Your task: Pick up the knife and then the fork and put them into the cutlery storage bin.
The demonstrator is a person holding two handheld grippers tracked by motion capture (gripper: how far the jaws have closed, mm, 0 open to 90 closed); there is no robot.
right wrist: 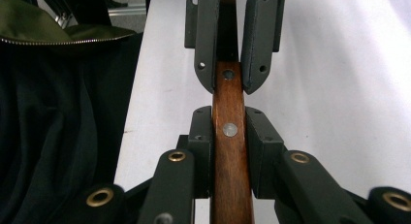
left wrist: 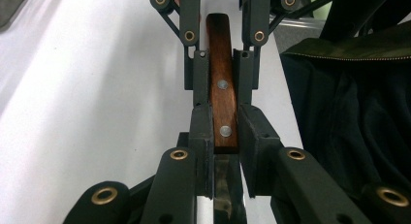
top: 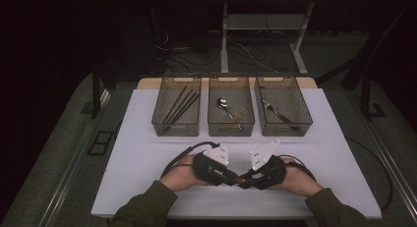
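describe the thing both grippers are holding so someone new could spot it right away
On the white table, look at the near edge in front of the three clear bins, where the left gripper and right gripper meet tip to tip. Clamped between both is a utensil with a brown wooden handle. Its two silver rivets and dark metal part mark it; the other cutlery lies in bins.
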